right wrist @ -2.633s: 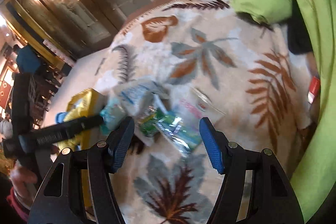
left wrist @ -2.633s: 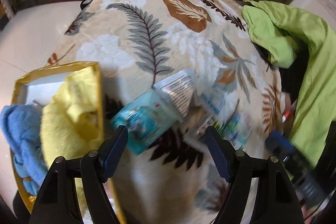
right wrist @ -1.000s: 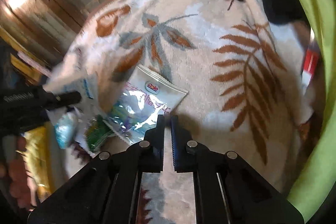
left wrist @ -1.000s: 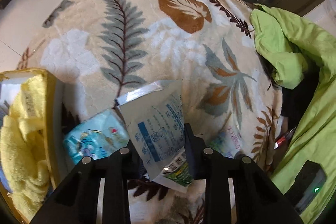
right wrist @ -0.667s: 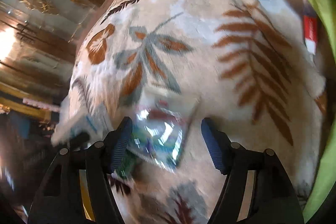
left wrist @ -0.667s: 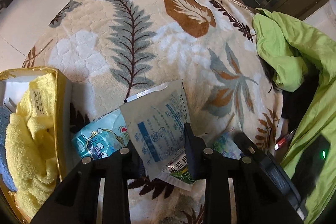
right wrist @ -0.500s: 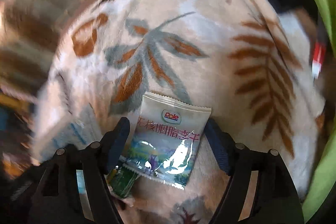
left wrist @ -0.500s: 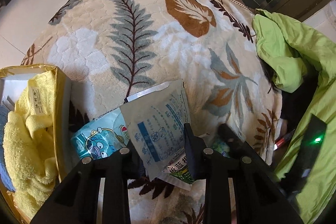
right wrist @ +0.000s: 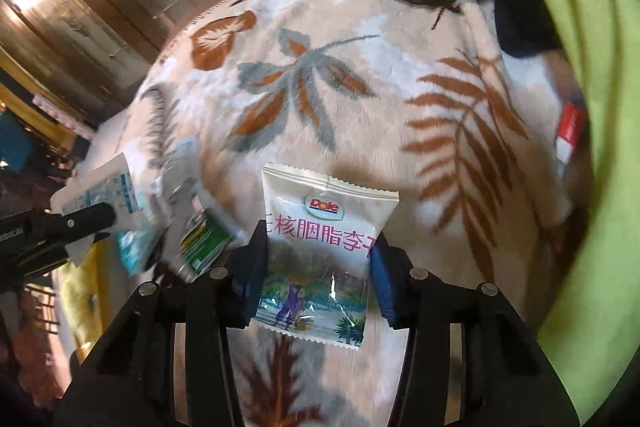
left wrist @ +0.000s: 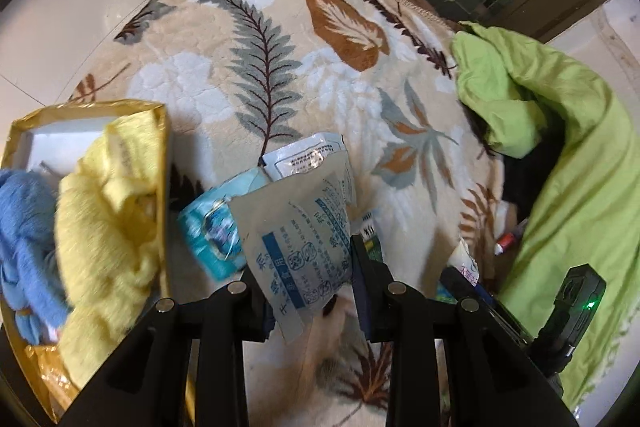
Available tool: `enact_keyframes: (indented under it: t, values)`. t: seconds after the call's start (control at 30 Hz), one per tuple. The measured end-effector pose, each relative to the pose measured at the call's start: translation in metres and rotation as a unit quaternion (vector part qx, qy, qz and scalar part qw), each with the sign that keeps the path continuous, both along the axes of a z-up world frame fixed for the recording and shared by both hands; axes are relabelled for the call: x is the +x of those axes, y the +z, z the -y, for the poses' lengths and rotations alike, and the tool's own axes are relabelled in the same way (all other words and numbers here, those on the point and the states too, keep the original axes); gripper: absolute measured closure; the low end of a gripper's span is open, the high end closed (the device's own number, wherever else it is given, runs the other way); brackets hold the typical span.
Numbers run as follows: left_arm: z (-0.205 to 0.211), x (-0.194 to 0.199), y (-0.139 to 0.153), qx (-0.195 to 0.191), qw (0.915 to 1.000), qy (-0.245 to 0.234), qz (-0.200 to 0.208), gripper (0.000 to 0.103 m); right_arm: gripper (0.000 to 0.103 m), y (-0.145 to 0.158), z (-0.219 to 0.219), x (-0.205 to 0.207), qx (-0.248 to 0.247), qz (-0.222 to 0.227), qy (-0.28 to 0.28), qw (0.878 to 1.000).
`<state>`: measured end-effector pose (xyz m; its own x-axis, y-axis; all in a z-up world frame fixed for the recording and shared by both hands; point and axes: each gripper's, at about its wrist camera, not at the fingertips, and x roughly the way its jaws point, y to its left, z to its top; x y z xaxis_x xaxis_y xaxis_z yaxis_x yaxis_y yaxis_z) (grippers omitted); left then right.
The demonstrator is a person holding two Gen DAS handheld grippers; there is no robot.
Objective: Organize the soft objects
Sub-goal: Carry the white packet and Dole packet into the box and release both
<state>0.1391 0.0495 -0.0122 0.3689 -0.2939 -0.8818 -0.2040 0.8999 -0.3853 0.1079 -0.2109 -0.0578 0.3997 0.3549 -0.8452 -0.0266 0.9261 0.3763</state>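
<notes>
My left gripper [left wrist: 310,283] is shut on a white sachet with blue print [left wrist: 300,239], held above the leaf-patterned blanket [left wrist: 280,47]. A teal packet [left wrist: 212,231] and another white packet [left wrist: 308,157] lie just behind it. A gold box [left wrist: 162,147] at the left holds a yellow towel [left wrist: 108,211] and a blue towel [left wrist: 24,227]. My right gripper [right wrist: 318,269] is shut on a white Dole snack packet [right wrist: 320,251], lifted off the blanket [right wrist: 360,75]. The left gripper and its sachet [right wrist: 100,195] show at the left of the right wrist view.
A lime-green garment [left wrist: 560,155] is heaped along the right side, also in the right wrist view [right wrist: 580,67]. A green packet [right wrist: 204,239] lies beside the Dole packet. A red and white object [right wrist: 570,131] sits at the blanket's right edge. Dark wooden cabinets stand behind.
My right gripper opened, moved over the Dole packet and closed on it. My left gripper kept hold of the white sachet and drew back toward the gold box.
</notes>
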Motion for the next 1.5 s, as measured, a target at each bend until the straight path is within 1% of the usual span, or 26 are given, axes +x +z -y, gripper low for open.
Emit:
enact_keyframes:
  t: [0.03,0.1,0.17,0.33,0.47,0.57,0.7,0.8,0.87,0.97,1.03,1.1,1.17,1.2,1.27,1.3,1.33,1.4,1.43,1.47,1.5]
  values:
    - [-0.002,-0.006,0.004,-0.001,1.0000,-0.001,0.002,0.072,0.057,0.003,-0.002,-0.006,0.009,0.003,0.000,1.000]
    - [-0.007,-0.020,0.012,0.003,1.0000,-0.002,0.009,0.072,0.057,0.013,-0.010,-0.015,0.028,0.009,0.016,0.999]
    - [-0.012,-0.031,0.016,0.004,1.0000,-0.003,0.009,0.072,0.057,0.022,-0.021,-0.027,0.029,0.018,0.037,0.999]
    - [-0.030,-0.068,0.023,-0.022,0.9997,0.005,0.009,0.072,0.057,0.039,-0.056,-0.052,0.050,0.030,0.086,0.995]
    - [-0.047,-0.100,0.031,-0.031,0.9995,0.002,0.005,0.072,0.057,0.051,-0.081,-0.069,0.061,0.038,0.129,0.989]
    - [-0.064,-0.122,0.042,-0.017,0.9997,0.008,0.019,0.073,0.057,0.062,-0.110,-0.081,0.063,0.046,0.167,0.983]
    - [-0.095,-0.141,0.049,0.014,0.9986,0.037,0.035,0.073,0.057,0.070,-0.150,-0.095,0.071,0.053,0.220,0.971]
    - [-0.115,-0.148,0.041,0.016,0.9978,0.056,0.033,0.073,0.057,0.070,-0.185,-0.104,0.062,0.055,0.259,0.962]
    - [-0.123,-0.152,0.033,0.023,0.9973,0.063,0.030,0.073,0.057,0.065,-0.204,-0.106,0.051,0.055,0.274,0.959]
    - [-0.136,-0.155,0.016,0.012,0.9969,0.075,0.018,0.073,0.057,0.056,-0.219,-0.103,0.058,0.043,0.279,0.958]
    - [-0.140,-0.156,0.009,0.010,0.9966,0.081,0.011,0.073,0.057,0.051,-0.230,-0.104,0.038,0.044,0.286,0.956]
    - [-0.142,-0.156,0.002,0.016,0.9964,0.083,0.008,0.073,0.057,0.045,-0.239,-0.105,0.031,0.042,0.294,0.954]
    - [-0.142,-0.156,-0.003,0.032,0.9955,0.089,0.007,0.071,0.057,0.040,-0.247,-0.108,0.024,0.040,0.302,0.952]
    - [-0.142,-0.156,-0.005,0.046,0.9946,0.092,0.007,0.070,0.057,0.039,-0.251,-0.110,0.020,0.043,0.308,0.950]
    - [-0.141,-0.156,-0.011,0.068,0.9927,0.099,0.002,0.057,0.057,0.035,-0.261,-0.114,0.002,0.051,0.318,0.947]
    - [-0.143,-0.157,-0.013,0.072,0.9922,0.102,0.000,0.047,0.056,0.031,-0.265,-0.116,-0.006,0.052,0.322,0.945]
    - [-0.144,-0.158,-0.016,0.079,0.9914,0.105,-0.001,0.044,0.056,0.027,-0.268,-0.117,-0.009,0.052,0.325,0.944]
    - [-0.146,-0.161,-0.017,0.102,0.9887,0.110,0.003,0.044,0.054,0.022,-0.272,-0.120,-0.011,0.057,0.328,0.943]
    - [-0.149,-0.163,-0.016,0.112,0.9869,0.116,0.004,0.043,0.052,0.020,-0.275,-0.122,-0.010,0.061,0.336,0.940]
    - [-0.151,-0.165,-0.015,0.117,0.9857,0.121,0.006,0.042,0.052,0.019,-0.278,-0.123,-0.014,0.063,0.341,0.938]
    - [-0.154,-0.166,-0.013,0.121,0.9846,0.126,0.011,0.041,0.050,0.019,-0.279,-0.125,-0.013,0.065,0.343,0.937]
